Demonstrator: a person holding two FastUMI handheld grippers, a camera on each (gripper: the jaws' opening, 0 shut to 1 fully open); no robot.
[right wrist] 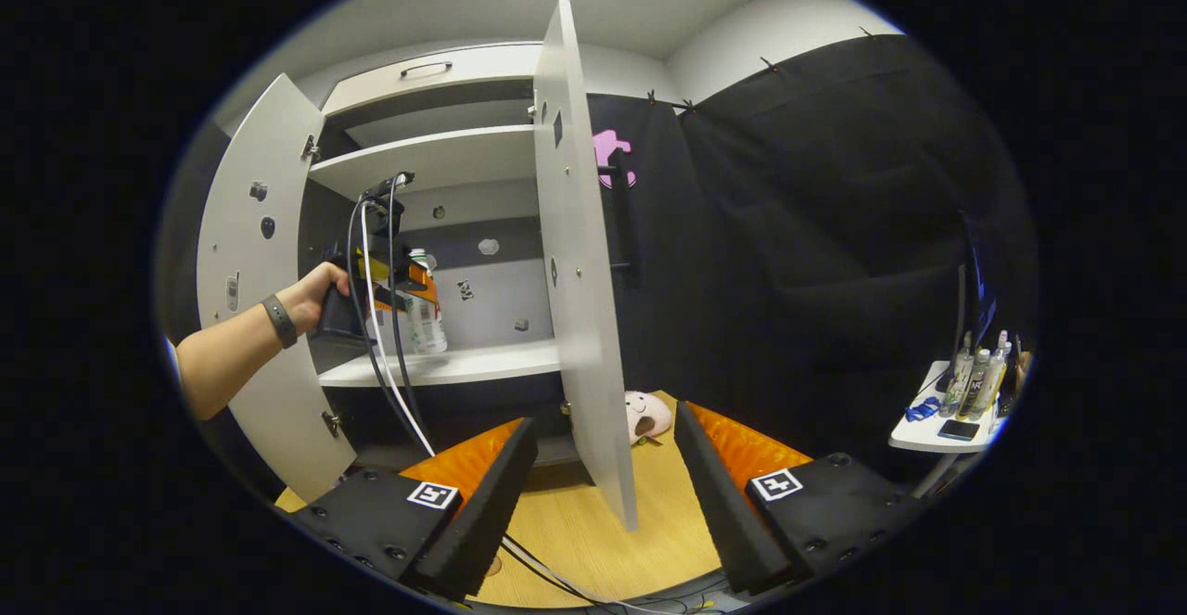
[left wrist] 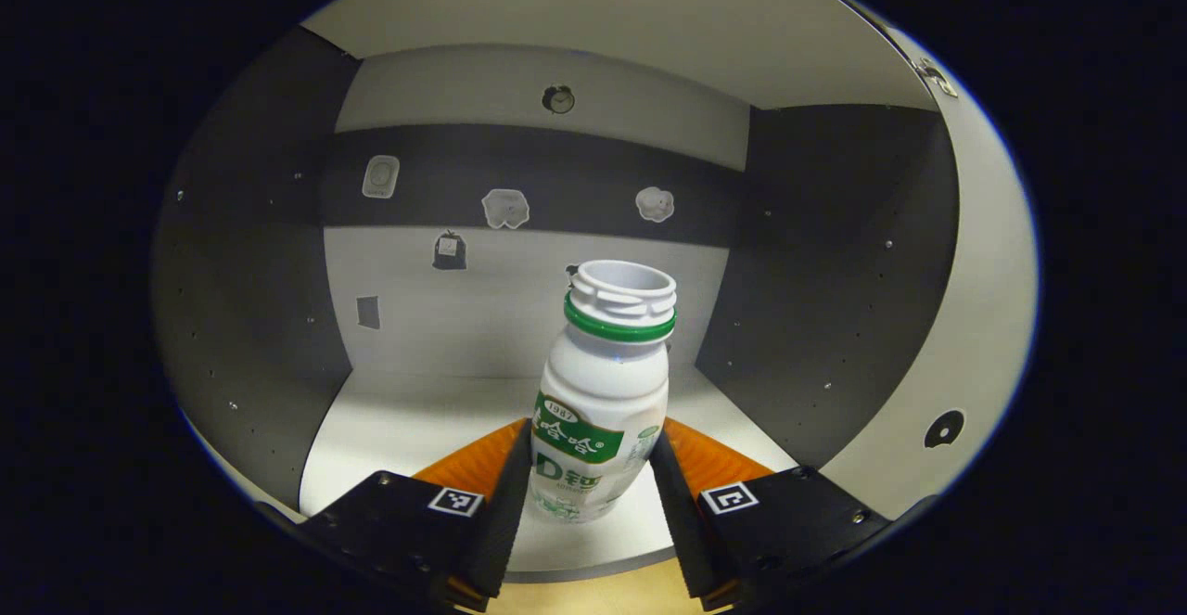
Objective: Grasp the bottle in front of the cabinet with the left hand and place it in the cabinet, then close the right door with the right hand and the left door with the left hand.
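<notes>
In the left gripper view, a white bottle [left wrist: 605, 392] with a green neck ring and no cap is gripped low on its body between both fingers of the left gripper [left wrist: 593, 490], leaning slightly, just above the cabinet shelf [left wrist: 408, 425]. In the right gripper view, the right gripper [right wrist: 603, 494] is seen spread wide and empty, its fingers either side of the open right door [right wrist: 580, 300], while a hand [right wrist: 320, 295] is seen holding the left gripper inside the cabinet beside the open left door [right wrist: 255, 318].
</notes>
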